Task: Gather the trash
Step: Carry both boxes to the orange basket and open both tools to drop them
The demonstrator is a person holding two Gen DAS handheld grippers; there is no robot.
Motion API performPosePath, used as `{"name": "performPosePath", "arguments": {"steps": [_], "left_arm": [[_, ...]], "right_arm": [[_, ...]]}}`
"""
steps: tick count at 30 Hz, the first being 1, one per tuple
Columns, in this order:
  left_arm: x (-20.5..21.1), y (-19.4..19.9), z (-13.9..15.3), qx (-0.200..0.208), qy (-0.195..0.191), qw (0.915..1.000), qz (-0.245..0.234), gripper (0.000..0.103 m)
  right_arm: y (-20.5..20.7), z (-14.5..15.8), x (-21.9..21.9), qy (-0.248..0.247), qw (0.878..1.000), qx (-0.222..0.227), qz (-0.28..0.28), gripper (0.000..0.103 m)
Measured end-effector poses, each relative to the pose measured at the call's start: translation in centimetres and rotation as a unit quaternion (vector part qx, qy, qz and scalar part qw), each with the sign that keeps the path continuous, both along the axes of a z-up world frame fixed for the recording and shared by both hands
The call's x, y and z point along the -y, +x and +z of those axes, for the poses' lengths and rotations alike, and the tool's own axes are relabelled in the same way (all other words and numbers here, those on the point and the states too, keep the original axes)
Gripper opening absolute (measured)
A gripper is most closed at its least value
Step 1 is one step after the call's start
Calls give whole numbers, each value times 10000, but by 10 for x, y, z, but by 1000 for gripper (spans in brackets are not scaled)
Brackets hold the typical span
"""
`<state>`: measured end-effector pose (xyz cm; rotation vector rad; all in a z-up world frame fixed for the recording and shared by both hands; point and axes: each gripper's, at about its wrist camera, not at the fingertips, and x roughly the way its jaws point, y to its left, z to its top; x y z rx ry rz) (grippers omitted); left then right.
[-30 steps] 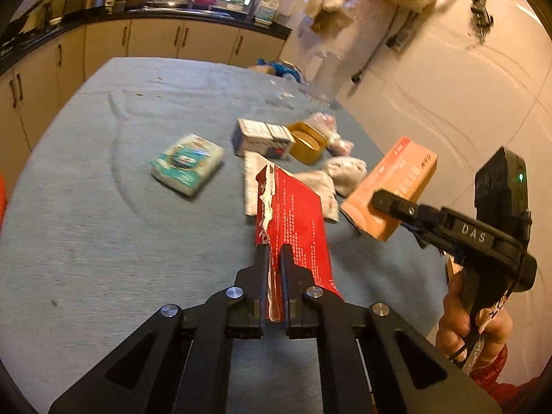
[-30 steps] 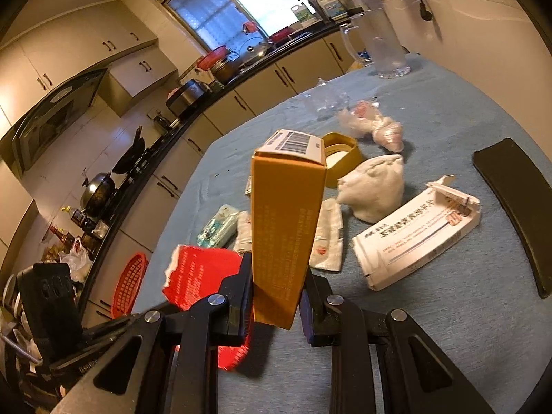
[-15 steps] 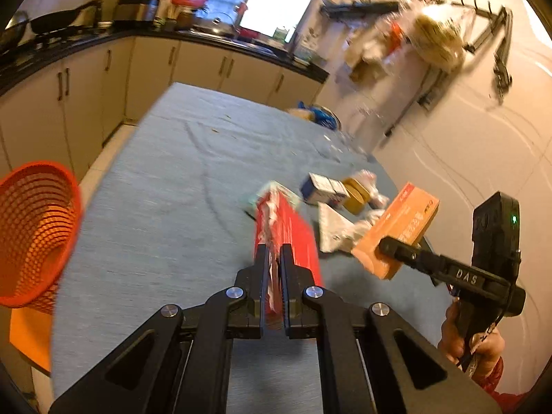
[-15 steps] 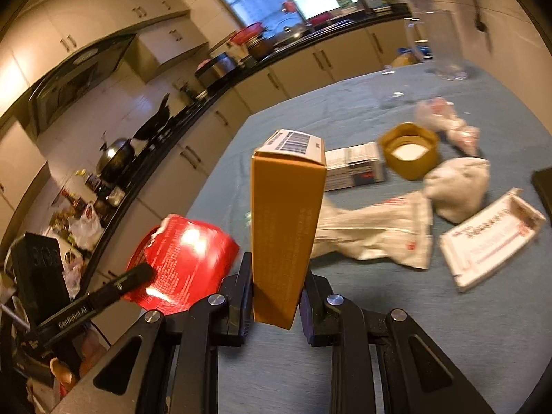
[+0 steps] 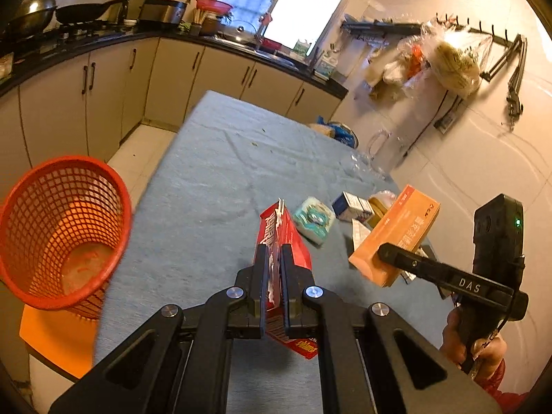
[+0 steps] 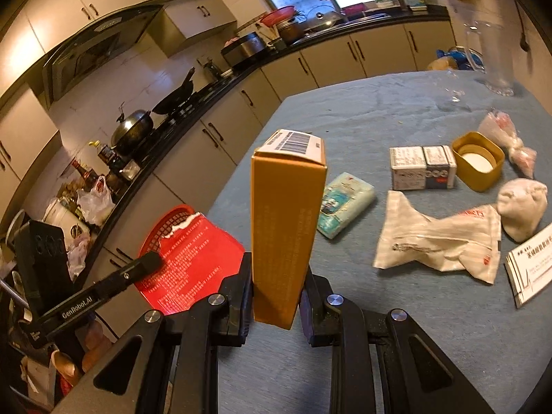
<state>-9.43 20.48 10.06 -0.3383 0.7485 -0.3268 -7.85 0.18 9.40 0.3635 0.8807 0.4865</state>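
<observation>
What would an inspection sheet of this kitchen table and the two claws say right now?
Surface: blue-grey cloth-covered table, some crumbs.
Job's things: torn red paper packet in the left claw; tall orange cardboard box in the right claw; red mesh plastic wastebasket beside the table's left edge.
Clutter: teal tissue pack, small white printed carton, yellow plastic lid, crumpled white wrapper, white cloth pouch, pink-white plastic bag, white leaflet box.
Grippers: both shut on their loads, above the table.
Cables: nothing seen.
Surroundings: cream kitchen cabinets, wok, window.
</observation>
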Motion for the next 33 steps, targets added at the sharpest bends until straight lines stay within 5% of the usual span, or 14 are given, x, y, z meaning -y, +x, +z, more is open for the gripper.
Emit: {"name": "performPosePath", "arguments": {"steps": [14,29,32,33], "left_arm": [[-131,-23,29,405,133,9890,1419,6],[-195,14,-36,-203,462,9769,2079,6],[-199,17,-43,-249,411,9768,2087,6],[-199,17,-43,-258,416,9764,2102,10]], "right_arm": [[30,20,-110,105,9935,62,1136,25],[92,-38,-258,-308,9759,-678,2051,25],[96,-48,-268,-407,9744,-801,2058,30],[96,-50,-269,-424,9733,-854,2086,40]]}}
